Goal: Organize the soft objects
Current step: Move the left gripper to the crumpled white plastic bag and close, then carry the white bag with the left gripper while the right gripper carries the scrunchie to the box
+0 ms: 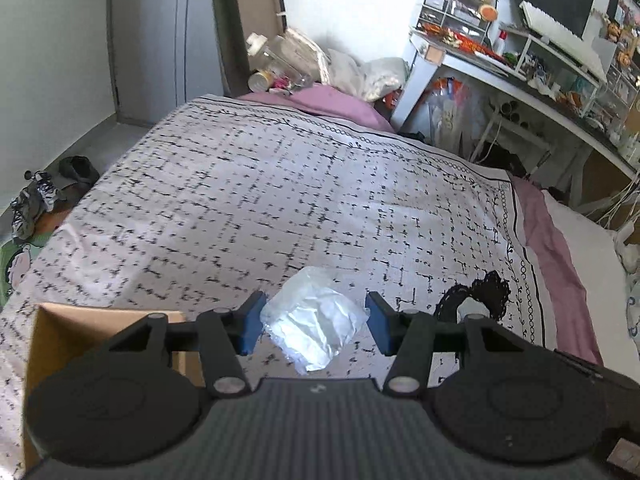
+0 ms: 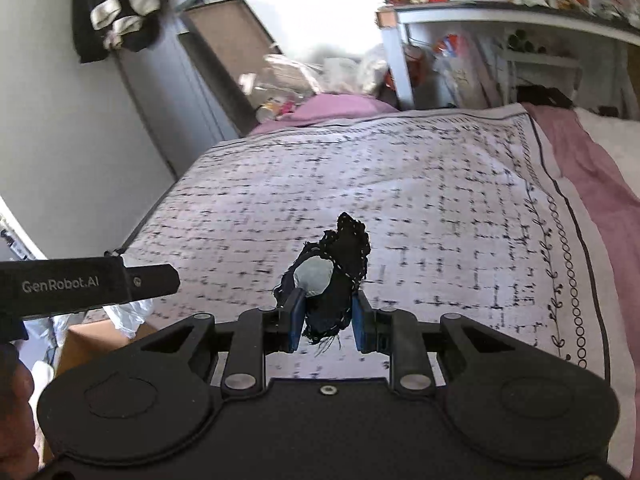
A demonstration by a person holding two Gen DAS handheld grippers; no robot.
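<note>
A crumpled clear plastic bag [image 1: 316, 318] lies on the patterned bedspread [image 1: 280, 184] between the blue pads of my left gripper [image 1: 314, 322], whose jaws stand wide apart and do not press it. A cardboard box [image 1: 60, 332] stands at the left, beside that gripper. My right gripper [image 2: 326, 320] is shut on a black knitted cloth [image 2: 340, 276] with a grey patch, and holds it above the bedspread [image 2: 400, 184]. The same cloth shows in the left wrist view [image 1: 476, 294] at the right. The left gripper's body [image 2: 80, 284] shows at the left of the right wrist view.
A cluttered white desk [image 1: 500, 68] stands past the bed on the right. Bags, bottles and cloths [image 1: 288, 64] are piled at the bed's far end. Shoes [image 1: 36, 200] lie on the floor at the left. A pink sheet [image 2: 592, 184] edges the bed's right side.
</note>
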